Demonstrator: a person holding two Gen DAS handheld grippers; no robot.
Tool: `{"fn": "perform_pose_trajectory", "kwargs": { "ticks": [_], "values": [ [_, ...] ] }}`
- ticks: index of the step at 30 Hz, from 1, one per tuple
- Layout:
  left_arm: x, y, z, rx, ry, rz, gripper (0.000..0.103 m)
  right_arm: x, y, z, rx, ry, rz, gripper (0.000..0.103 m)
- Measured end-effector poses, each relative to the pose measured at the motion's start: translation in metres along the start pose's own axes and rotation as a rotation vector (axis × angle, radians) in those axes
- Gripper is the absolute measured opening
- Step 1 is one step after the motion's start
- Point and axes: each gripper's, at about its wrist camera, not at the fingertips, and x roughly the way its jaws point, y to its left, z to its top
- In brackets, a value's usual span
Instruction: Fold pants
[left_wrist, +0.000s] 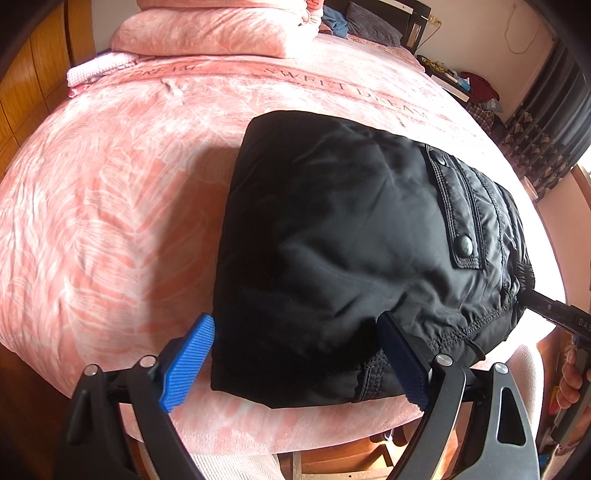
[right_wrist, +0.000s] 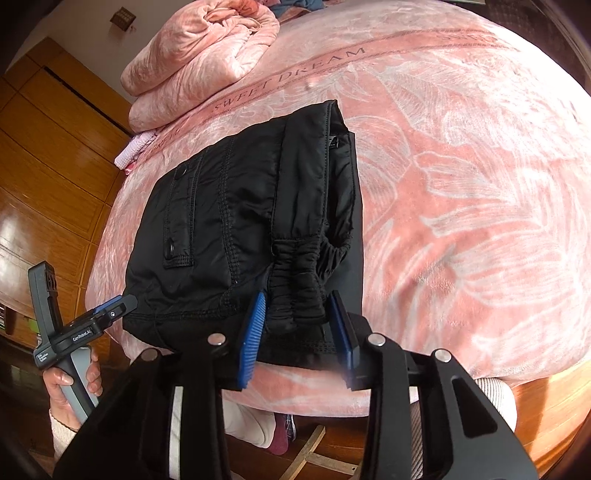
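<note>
The black pants (left_wrist: 351, 236) lie folded into a compact bundle on the pink bed, near its front edge; they also show in the right wrist view (right_wrist: 236, 221). My left gripper (left_wrist: 299, 354) is open, its blue pads spread either side of the bundle's near left corner. My right gripper (right_wrist: 299, 332) has its blue pads either side of the bunched elastic waistband (right_wrist: 299, 288), with a gap showing, so it looks open. The left gripper (right_wrist: 110, 314) also shows in the right wrist view, at the bundle's left corner.
The pink "SWEET DREAM" bedspread (left_wrist: 129, 184) covers the bed. A folded pink quilt (left_wrist: 207, 33) lies at the far end. A wooden wardrobe (right_wrist: 44, 155) stands at the left. A cluttered shelf and dark curtain (left_wrist: 535, 122) are at the right.
</note>
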Motion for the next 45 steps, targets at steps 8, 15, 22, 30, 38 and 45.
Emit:
{"fn": "perform_pose_trajectory", "kwargs": {
  "ticks": [8, 15, 22, 30, 38, 45],
  "values": [
    [0.006, 0.001, 0.000, -0.013, 0.010, -0.006, 0.093, -0.009, 0.005, -0.001, -0.056, 0.021, -0.030, 0.015],
    [0.012, -0.002, 0.004, 0.008, 0.013, 0.009, 0.094, 0.019, -0.009, -0.005, -0.024, 0.081, -0.073, 0.019],
    [-0.004, -0.010, 0.002, 0.066, -0.021, 0.050, 0.094, 0.005, 0.003, -0.008, -0.071, 0.051, -0.111, 0.022],
    [-0.012, 0.003, -0.009, 0.065, 0.007, -0.008, 0.094, -0.010, 0.011, -0.015, -0.068, 0.027, -0.058, 0.031],
    [0.004, 0.059, 0.000, -0.080, 0.096, -0.223, 0.093, -0.003, 0.014, -0.016, -0.067, 0.040, -0.066, 0.035],
    [0.029, 0.068, 0.002, -0.140, 0.165, -0.346, 0.093, 0.004, 0.012, -0.018, -0.061, 0.063, -0.076, 0.036]
  ]
}}
